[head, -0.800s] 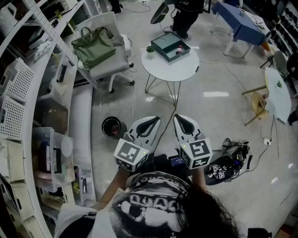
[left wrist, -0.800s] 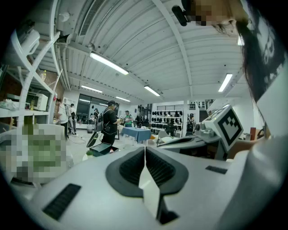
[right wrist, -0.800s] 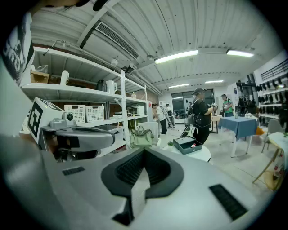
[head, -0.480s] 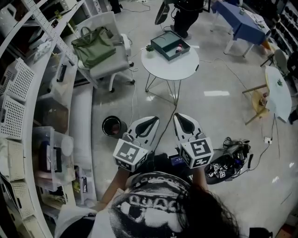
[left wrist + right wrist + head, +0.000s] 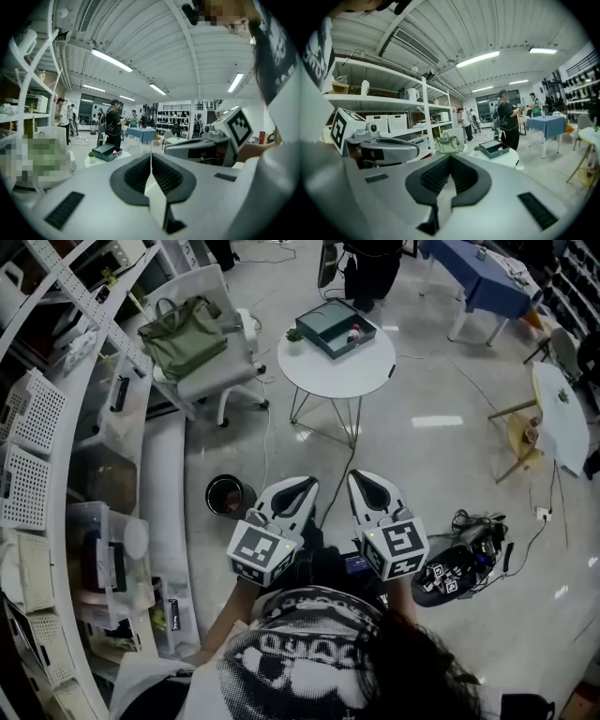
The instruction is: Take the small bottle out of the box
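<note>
Box (image 5: pixel 336 328) with bottle (image 5: pixel 354 333) on table (image 5: pixel 342 376), straight ahead, well apart from left gripper (image 5: pixel 302 486) and right gripper (image 5: pixel 367 480); both closed, empty; neither clearly nearer

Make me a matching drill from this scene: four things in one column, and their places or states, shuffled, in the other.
Things:
1. green bag
2. box
3. black bin
4. right gripper

Places or states:
A. on the floor, beside the shelving
B. on the round white table
C. jaws together, nothing between them
D. on the white chair

Pairs: 1-D, 2-B, 3-A, 4-C
</note>
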Tool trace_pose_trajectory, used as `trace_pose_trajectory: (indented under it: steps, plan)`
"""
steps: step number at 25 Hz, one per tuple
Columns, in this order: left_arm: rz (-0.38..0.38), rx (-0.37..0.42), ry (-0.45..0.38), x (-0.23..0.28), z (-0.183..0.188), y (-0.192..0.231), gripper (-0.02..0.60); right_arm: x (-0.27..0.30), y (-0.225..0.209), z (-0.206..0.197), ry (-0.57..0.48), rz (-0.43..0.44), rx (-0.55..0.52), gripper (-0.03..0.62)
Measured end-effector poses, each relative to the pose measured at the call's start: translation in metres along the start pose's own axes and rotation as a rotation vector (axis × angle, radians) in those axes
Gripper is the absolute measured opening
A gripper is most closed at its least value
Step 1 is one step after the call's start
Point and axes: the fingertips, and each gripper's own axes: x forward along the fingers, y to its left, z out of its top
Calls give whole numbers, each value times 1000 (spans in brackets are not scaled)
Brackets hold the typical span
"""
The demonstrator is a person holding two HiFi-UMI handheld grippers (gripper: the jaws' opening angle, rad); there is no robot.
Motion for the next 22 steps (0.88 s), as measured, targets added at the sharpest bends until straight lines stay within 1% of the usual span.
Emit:
trace_pose_trajectory:
  steps: [6, 12, 17, 22]
  plan:
    - [-54, 17, 30, 24, 0, -9, 17, -5, -23, 1, -16, -38, 25, -3]
    - [-110, 31, 37, 53, 6, -7, 17, 6, -48, 5, -19, -69, 45, -3]
    - [-118, 18, 49, 82, 4, 12, 17, 29, -72, 5, -4, -70, 60, -3]
    - [-110, 4, 48, 123, 11, 52, 17, 75, -103, 13, 24, -62, 61, -3]
